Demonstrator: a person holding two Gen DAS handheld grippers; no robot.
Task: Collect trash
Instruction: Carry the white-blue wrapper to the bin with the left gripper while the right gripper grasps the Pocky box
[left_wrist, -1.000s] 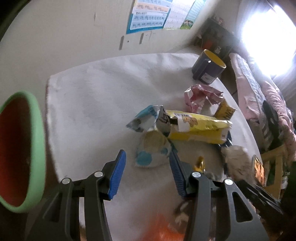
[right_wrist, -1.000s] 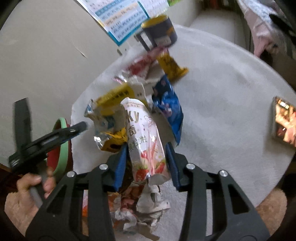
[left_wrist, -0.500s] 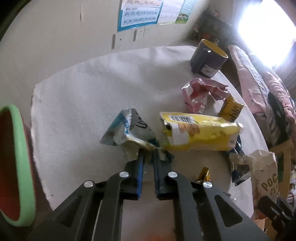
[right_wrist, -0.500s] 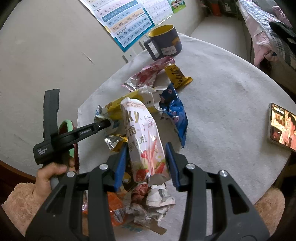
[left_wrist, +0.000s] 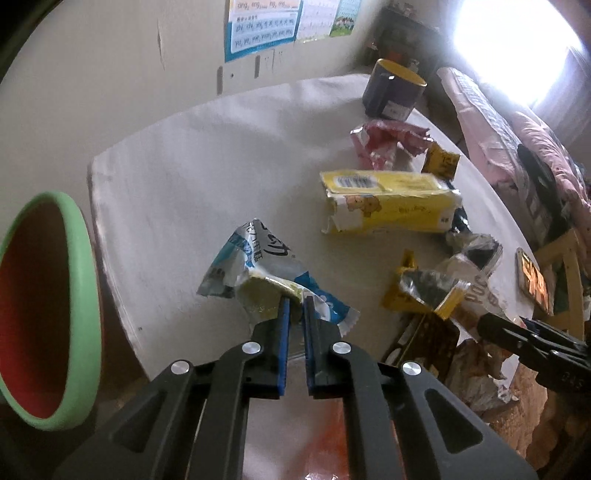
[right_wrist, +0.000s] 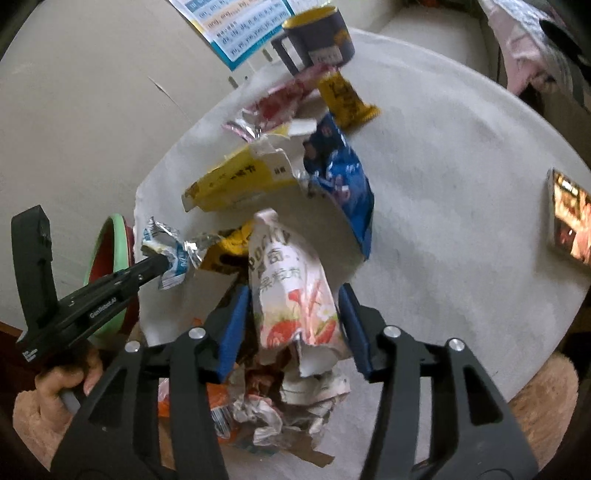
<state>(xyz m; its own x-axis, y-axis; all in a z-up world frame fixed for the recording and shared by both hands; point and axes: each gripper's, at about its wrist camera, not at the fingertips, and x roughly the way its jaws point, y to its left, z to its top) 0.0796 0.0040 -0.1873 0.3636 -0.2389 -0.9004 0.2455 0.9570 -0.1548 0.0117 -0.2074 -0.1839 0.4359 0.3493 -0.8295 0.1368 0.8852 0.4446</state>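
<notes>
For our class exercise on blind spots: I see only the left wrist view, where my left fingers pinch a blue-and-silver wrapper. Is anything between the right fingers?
Observer: Yes. A pink Pocky pouch stands between the fingers of the right gripper. Its jaws have just been opening, and the pads are off the pouch.
Operator: What lies behind the yellow box?
Observer: A blue snack bag, its top end beside the box's torn flap.

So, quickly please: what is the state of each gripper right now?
Left gripper: closed on the blue and silver wrapper.
Right gripper: open, just been opening; pink Pocky bag between its fingers, not pressed.
</notes>
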